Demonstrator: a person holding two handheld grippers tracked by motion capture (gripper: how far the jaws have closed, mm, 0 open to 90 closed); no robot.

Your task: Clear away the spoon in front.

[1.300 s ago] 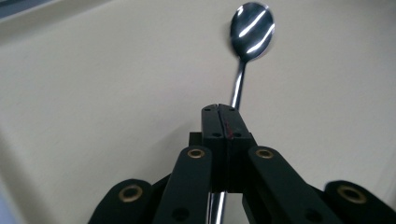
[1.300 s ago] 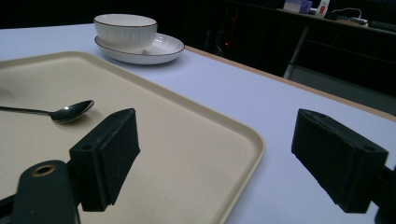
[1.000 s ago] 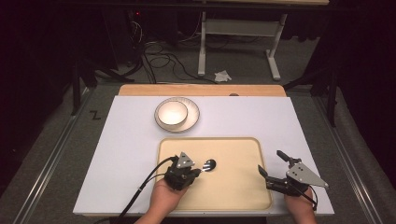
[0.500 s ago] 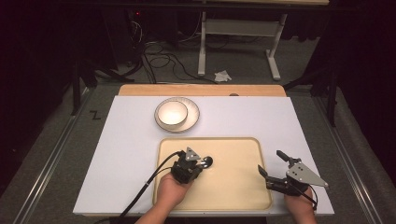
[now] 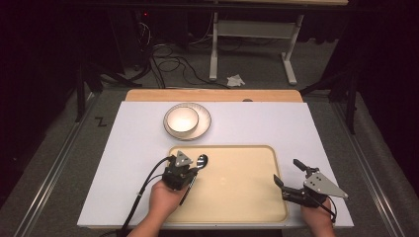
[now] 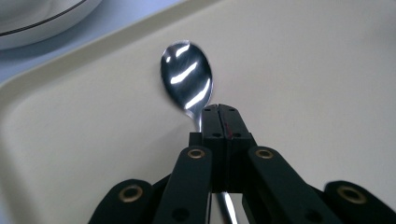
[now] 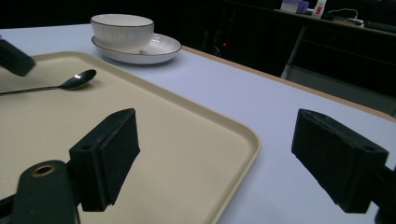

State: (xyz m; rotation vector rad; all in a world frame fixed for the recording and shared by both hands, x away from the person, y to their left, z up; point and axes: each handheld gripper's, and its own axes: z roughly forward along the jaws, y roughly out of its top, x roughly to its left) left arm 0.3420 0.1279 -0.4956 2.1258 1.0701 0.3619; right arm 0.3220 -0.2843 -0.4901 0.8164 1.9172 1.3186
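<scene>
Left tongs (image 5: 190,170) moved forward, gripping the one spoon (image 5: 201,161).

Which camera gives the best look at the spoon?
The left gripper view: the spoon shows its shiny bowl close up, handle pinched between the jaws. The high view shows it small on the tray; the right gripper view shows it sideways, farther off.

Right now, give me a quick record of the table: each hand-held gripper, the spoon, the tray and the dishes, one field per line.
left hand-held gripper: shut on the spoon's handle, just behind its bowl
right hand-held gripper: open, holds nothing, at the tray's right edge
spoon: over the tray's upper left part; contact with the tray unclear
tray: beige, on the white table top
bowl: white, on a plate beyond the tray
</scene>
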